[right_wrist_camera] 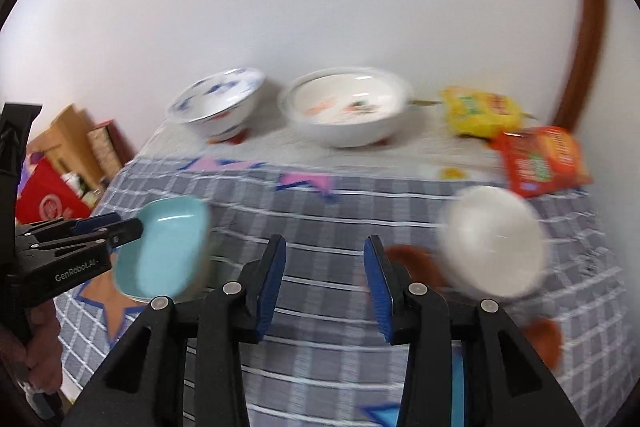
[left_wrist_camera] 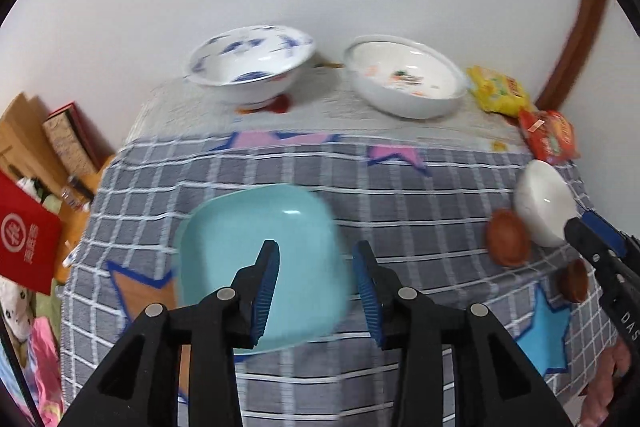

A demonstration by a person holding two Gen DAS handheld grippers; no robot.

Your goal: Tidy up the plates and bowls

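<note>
A light blue squarish plate (left_wrist_camera: 256,267) lies on the checked tablecloth; my left gripper (left_wrist_camera: 316,291) is open just above its near right part. The plate also shows in the right wrist view (right_wrist_camera: 164,251). A small white bowl (right_wrist_camera: 492,243) sits right of my open right gripper (right_wrist_camera: 326,287); in the left wrist view the bowl (left_wrist_camera: 542,203) is beside the right gripper's tip. A blue-patterned bowl (left_wrist_camera: 250,63) and a wide white bowl (left_wrist_camera: 404,79) stand at the back by the wall.
Yellow (left_wrist_camera: 498,89) and red (left_wrist_camera: 550,137) snack packets lie at the back right. Two brown round pieces (left_wrist_camera: 508,237) lie near the small bowl. Boxes and a red bag (left_wrist_camera: 28,243) sit off the table's left edge. The wall is close behind.
</note>
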